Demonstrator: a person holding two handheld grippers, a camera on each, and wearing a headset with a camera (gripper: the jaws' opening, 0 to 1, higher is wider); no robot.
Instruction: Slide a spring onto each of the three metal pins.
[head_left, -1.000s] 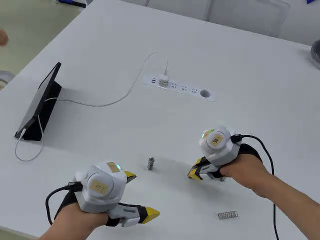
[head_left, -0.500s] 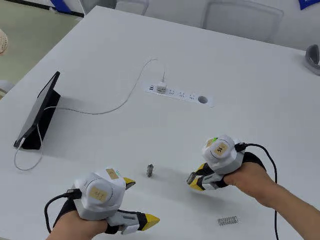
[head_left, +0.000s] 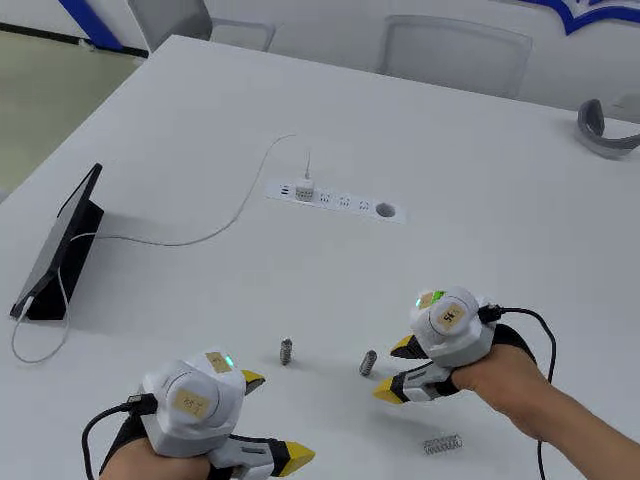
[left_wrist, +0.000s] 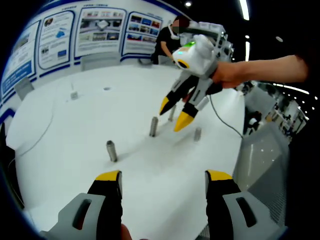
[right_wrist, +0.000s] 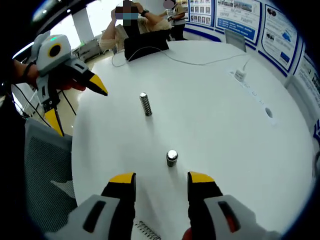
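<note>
The white surface (head_left: 480, 150) carries everything. Both claws work close to its near edge.

The left claw (head_left: 275, 420) hovers toward the near left corner, jaws spread wide and holding nothing. The right claw (head_left: 392, 369) sits right of the middle of the near edge, also spread and empty.

One tablet (head_left: 60, 250) leans by the left edge. One power strip (head_left: 330, 198) lies mid-surface.

I count two pins, both upright near the middle of the near edge. The first pin (head_left: 286, 350) shows coils down its shaft in the right gripper view, so it seems to wear its spring already. The second pin (head_left: 368, 362) stands just ahead of the right claw's jaws. Whether it is sleeved I cannot tell.

One loose spring (head_left: 441, 443) lies flat, hard by the near edge and right of both pins.

The task looks partly done, with one spring threaded for certain. The likely next step is for the right claw to fetch the loose spring. That means a light pinch on a low thing that rolls, then turning it upright and lining its bore over a pin's tip.
</note>
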